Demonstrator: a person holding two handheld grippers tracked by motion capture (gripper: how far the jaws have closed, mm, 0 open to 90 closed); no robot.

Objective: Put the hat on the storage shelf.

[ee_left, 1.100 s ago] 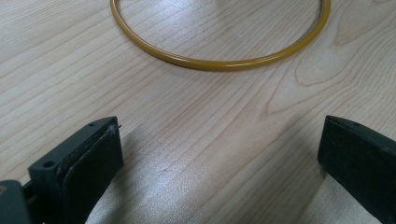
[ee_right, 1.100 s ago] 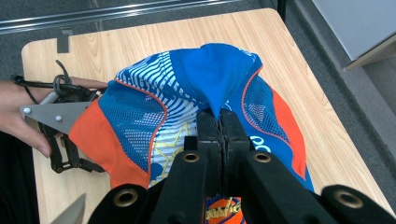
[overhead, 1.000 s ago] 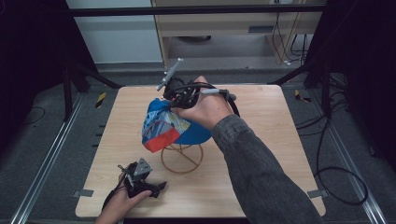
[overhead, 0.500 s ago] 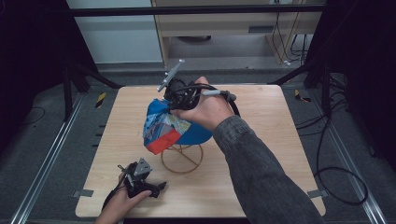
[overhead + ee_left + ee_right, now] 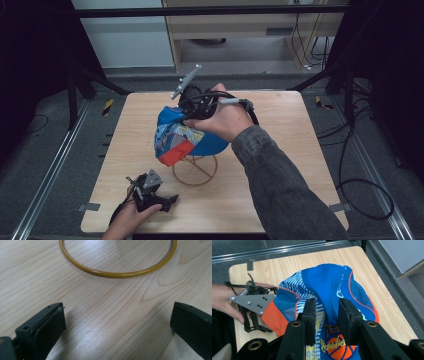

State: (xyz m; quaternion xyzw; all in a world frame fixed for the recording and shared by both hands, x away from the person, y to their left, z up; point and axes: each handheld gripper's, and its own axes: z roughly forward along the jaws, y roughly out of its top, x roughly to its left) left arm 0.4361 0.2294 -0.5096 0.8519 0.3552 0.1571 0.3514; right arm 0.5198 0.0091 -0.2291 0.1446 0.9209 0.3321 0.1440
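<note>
Right gripper (image 5: 326, 312) above blue cap (image 5: 185, 131), jaws just opening (fabric between, unpinched); left gripper (image 5: 159, 202) wide apart near table's (image 5: 300, 150) front-left corner.

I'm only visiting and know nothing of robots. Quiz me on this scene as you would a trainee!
1. True or false: the blue cap lies flat on the table.
2. What lies ahead of the left gripper? A) yellow ring B) spoon C) cup
3. Which gripper is over the cap?

Key: 1 false, a wire stand holds it up. 2 A. 3 the right gripper; its jaws have just been opening, cap unpinched below the gap.
</note>
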